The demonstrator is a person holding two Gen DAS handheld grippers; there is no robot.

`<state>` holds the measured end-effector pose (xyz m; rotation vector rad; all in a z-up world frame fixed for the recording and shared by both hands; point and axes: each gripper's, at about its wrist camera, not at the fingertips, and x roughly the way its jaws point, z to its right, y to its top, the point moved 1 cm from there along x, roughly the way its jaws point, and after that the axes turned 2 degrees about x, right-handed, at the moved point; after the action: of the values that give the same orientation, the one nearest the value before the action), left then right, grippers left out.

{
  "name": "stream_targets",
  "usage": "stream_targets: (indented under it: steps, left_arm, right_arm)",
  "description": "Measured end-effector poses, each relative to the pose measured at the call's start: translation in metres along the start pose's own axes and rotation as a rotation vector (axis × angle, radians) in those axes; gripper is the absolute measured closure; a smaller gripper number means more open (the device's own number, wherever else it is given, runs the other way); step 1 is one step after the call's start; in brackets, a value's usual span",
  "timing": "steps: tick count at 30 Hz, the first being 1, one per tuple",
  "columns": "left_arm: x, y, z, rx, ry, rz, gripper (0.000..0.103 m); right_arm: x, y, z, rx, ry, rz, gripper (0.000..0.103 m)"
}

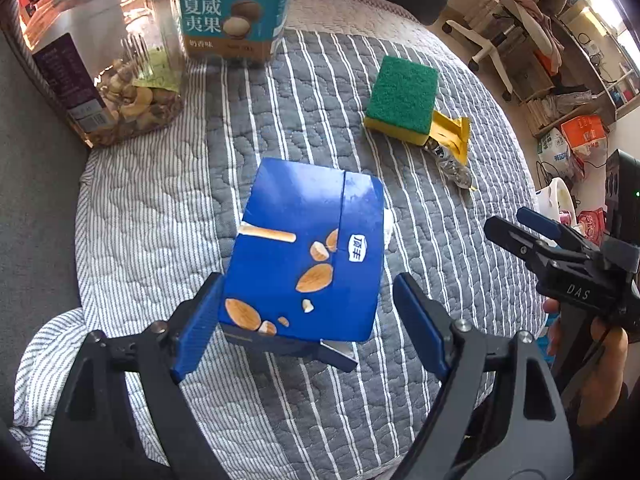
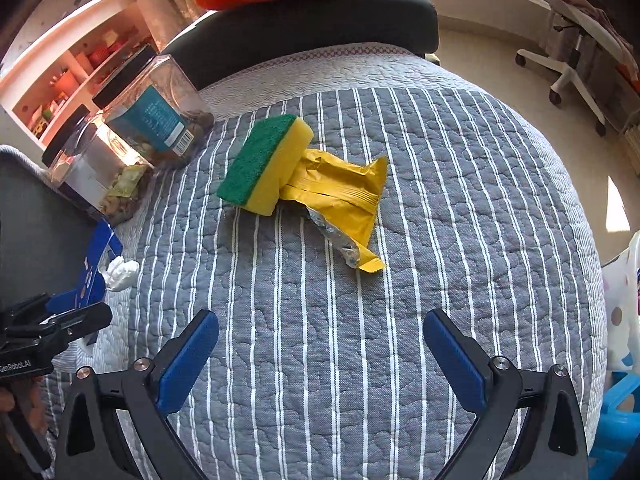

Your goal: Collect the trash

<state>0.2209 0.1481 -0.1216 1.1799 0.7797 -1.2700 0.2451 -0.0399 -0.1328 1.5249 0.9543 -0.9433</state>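
A blue snack box (image 1: 308, 252) with almond pictures lies tilted on the striped quilt between the fingers of my left gripper (image 1: 308, 320). The jaws are open; the left pad touches the box's side and the right pad stands apart from it. The box's edge also shows in the right wrist view (image 2: 94, 268), next to a white crumpled tissue (image 2: 122, 272). A torn yellow wrapper (image 2: 340, 196) lies in the middle, partly under a green and yellow sponge (image 2: 266, 164). My right gripper (image 2: 320, 344) is open and empty, short of the wrapper.
Two clear plastic jars of nuts (image 1: 116, 60) (image 2: 156, 116) stand at the quilt's far left. A black chair back (image 2: 312, 20) with an orange cushion is behind the quilt (image 2: 440, 200). An office chair (image 1: 500, 36) and bags (image 1: 576, 140) stand on the floor to the right.
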Motion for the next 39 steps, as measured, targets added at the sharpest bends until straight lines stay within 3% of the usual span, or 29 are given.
stream_targets:
  steps: [5,8,13,15,18,21,23,25,27,29,34,39]
  left_arm:
    - [0.032,-0.016,-0.006,0.041,0.046,-0.143,0.018]
    - [0.034,-0.018,0.0,0.084,0.075,-0.133,0.019]
    - [0.019,-0.014,0.005,0.095,0.02,-0.077,0.06]
    - [0.012,-0.013,-0.002,0.047,-0.02,-0.053,0.065]
    - [0.007,-0.012,-0.011,0.006,0.034,-0.033,0.064]
    - [0.002,-0.01,-0.018,-0.04,0.092,-0.023,0.058]
    - [0.002,-0.01,-0.022,-0.047,0.155,-0.009,0.046]
    - [0.004,-0.012,-0.021,-0.047,0.148,-0.012,0.033]
    - [0.006,-0.013,-0.018,-0.027,0.115,-0.031,0.031]
    - [0.009,-0.014,-0.014,0.01,0.14,-0.051,0.03]
    - [0.013,-0.019,-0.016,0.054,0.311,-0.101,0.03]
    - [0.02,-0.026,-0.027,0.059,0.343,-0.141,0.03]
  right_arm:
    - [0.012,-0.003,0.0,0.017,-0.008,-0.027,0.0]
    - [0.012,-0.003,-0.005,0.002,-0.007,-0.026,0.0]
    - [0.013,-0.007,-0.013,-0.015,0.02,-0.036,0.0]
    - [0.014,-0.008,-0.019,-0.028,0.049,-0.037,0.0]
    - [0.015,-0.01,-0.027,-0.037,0.093,-0.048,0.0]
    - [0.018,-0.011,-0.03,-0.028,0.106,-0.059,0.0]
    - [0.02,-0.01,-0.032,-0.024,0.108,-0.065,0.0]
    - [0.022,-0.009,-0.035,-0.03,0.118,-0.071,0.0]
    - [0.024,-0.01,-0.041,-0.048,0.135,-0.076,0.0]
    - [0.025,-0.01,-0.048,-0.076,0.155,-0.074,0.0]
    - [0.027,-0.02,-0.078,-0.266,0.193,-0.045,0.029]
    - [0.042,-0.04,-0.107,-0.445,0.185,-0.049,0.035]
